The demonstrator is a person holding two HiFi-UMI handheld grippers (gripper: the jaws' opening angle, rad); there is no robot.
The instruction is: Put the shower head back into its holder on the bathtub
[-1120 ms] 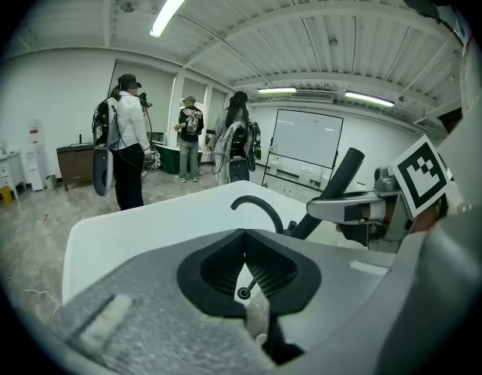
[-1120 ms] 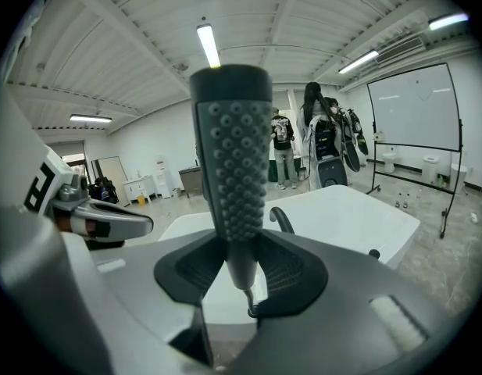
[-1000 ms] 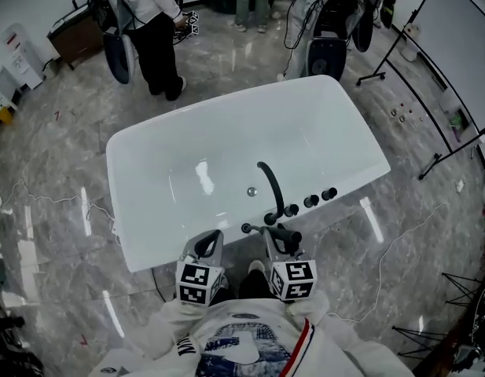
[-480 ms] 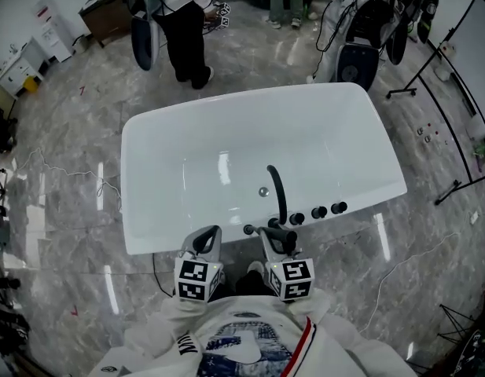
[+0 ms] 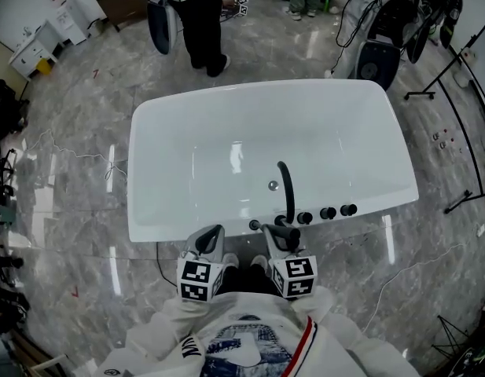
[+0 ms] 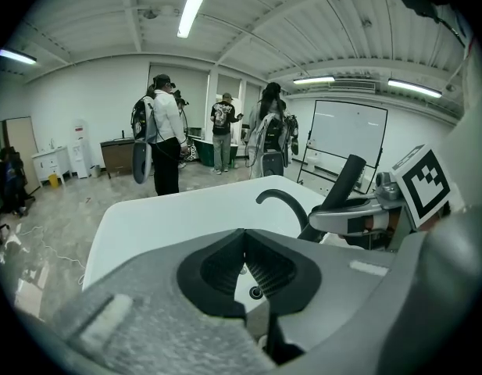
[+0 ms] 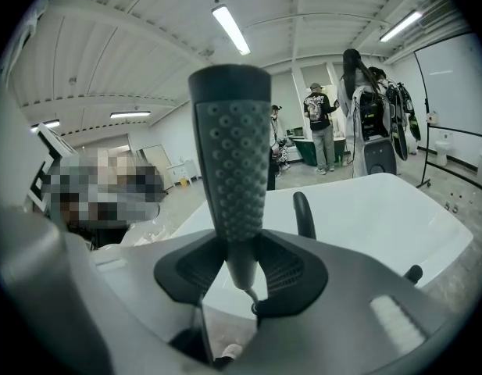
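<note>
Your right gripper (image 5: pixel 283 232) is clamped on shower head (image 7: pixel 229 155), narrow neck pinched between pads, nubby spray end sticking up. Left gripper (image 5: pixel 210 240) has jaws pressed together, nothing in them, parked just beside right one. Both sit at near rim of bathtub (image 5: pixel 187 171). Small black fitting (image 5: pixel 254 225) on rim by right gripper, maybe holder, too tiny to call. Curved spout (image 5: pixel 287 185) and three knobs (image 5: pixel 327 212) just past. People (image 5: pixel 201 14) standing beyond tub.

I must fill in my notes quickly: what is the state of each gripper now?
Left gripper: closed, holding nothing.
Right gripper: closed on the shower head.
</note>
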